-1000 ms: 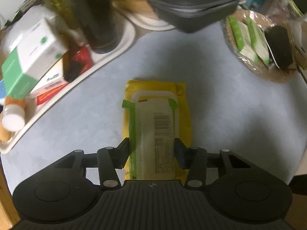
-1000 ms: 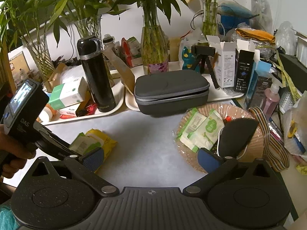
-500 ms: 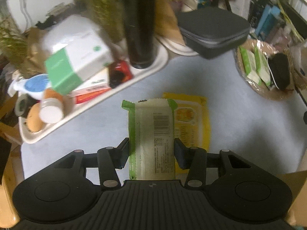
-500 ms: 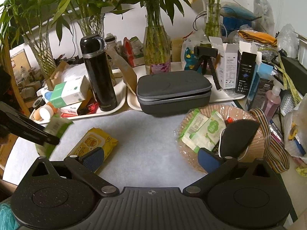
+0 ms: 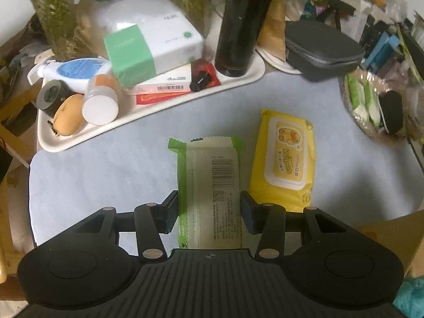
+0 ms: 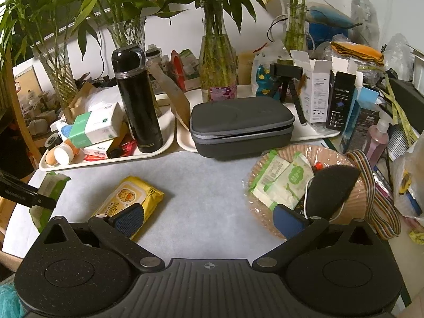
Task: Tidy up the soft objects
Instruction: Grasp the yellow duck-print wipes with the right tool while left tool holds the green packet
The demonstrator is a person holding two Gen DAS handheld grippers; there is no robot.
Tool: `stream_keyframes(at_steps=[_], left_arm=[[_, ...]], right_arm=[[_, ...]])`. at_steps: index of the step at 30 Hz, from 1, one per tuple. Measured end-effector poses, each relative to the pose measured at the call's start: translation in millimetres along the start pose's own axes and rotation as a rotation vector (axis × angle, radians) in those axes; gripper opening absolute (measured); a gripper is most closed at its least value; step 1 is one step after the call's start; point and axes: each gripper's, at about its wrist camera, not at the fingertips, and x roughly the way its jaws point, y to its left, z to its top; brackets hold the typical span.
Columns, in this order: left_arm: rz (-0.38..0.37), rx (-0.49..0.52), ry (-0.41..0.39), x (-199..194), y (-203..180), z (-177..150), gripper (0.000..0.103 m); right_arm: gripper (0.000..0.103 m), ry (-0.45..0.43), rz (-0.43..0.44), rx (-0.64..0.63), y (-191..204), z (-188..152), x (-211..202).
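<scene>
**Left tongs grip the green pack while the yellow wipes lie flat**

The left tongs (image 5: 209, 212) are clenched on a green-and-white tissue pack (image 5: 212, 182), one pad pressing each long side, the barcode face turned up. From the right wrist view the same pack (image 6: 49, 193) shows at the left edge, held clear of the pale surface (image 6: 212, 198) by a black finger.

Taking the yellow wipes pack (image 5: 285, 159) as the landmark: it lies flat on the surface, label up, with a cartoon duck on its flap. The held green pack is just to its left, running roughly parallel; whether the two touch cannot be told. Beyond the wipes and to the left sits a white tray (image 5: 159, 111) carrying a black flask (image 5: 242, 23), a green-and-white box (image 5: 148, 50) and a white-capped bottle (image 5: 102, 100). Beyond the wipes and to the right is a grey zip case (image 5: 323, 47). Well to the right of the wipes stands a woven basket (image 6: 291, 153) that holds two more green-and-white packs (image 6: 281, 182) and a black pad (image 6: 331, 188).

The right tongs (image 6: 209, 218) are released, fingers spread wide with nothing between them. Their left pad sits over the near end of the yellow wipes (image 6: 127, 198) in that view, and their right pad over the basket's near rim
</scene>
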Motion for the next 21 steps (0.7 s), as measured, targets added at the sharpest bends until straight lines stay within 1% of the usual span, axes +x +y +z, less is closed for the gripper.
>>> stream_keyframes(at_steps=[3, 5, 6, 9, 13, 15, 18, 21], left_arm=[[0.010, -0.008, 0.021, 1, 1, -6, 0.047], [-0.001, -0.017, 0.035, 1, 2, -11, 0.047], [-0.011, -0.022, 0.028, -1, 3, -13, 0.047], [-0.029, -0.039, -0.026, -10, 9, -15, 0.047], [-0.021, -0.040, -0.098, -21, 12, -20, 0.047], [-0.023, -0.046, -0.121, -25, 16, -24, 0.047], [-0.028, -0.068, -0.153, -31, 28, -33, 0.047], [-0.010, -0.099, -0.171, -36, 43, -45, 0.047]], right_arm=[[0.103, -0.003, -0.001, -0.003, 1, 0, 0], [0.103, -0.002, -0.001, -0.007, 1, 0, 1], [0.103, -0.002, 0.000, -0.011, 2, 0, 2], [0.103, 0.008, 0.011, -0.034, 6, 0, 6], [0.103, 0.021, 0.046, -0.087, 15, 4, 18], [0.103, 0.028, 0.070, -0.110, 20, 6, 25], [0.102, 0.061, 0.118, -0.128, 24, 10, 41], [0.102, 0.103, 0.160, -0.137, 28, 12, 57]])
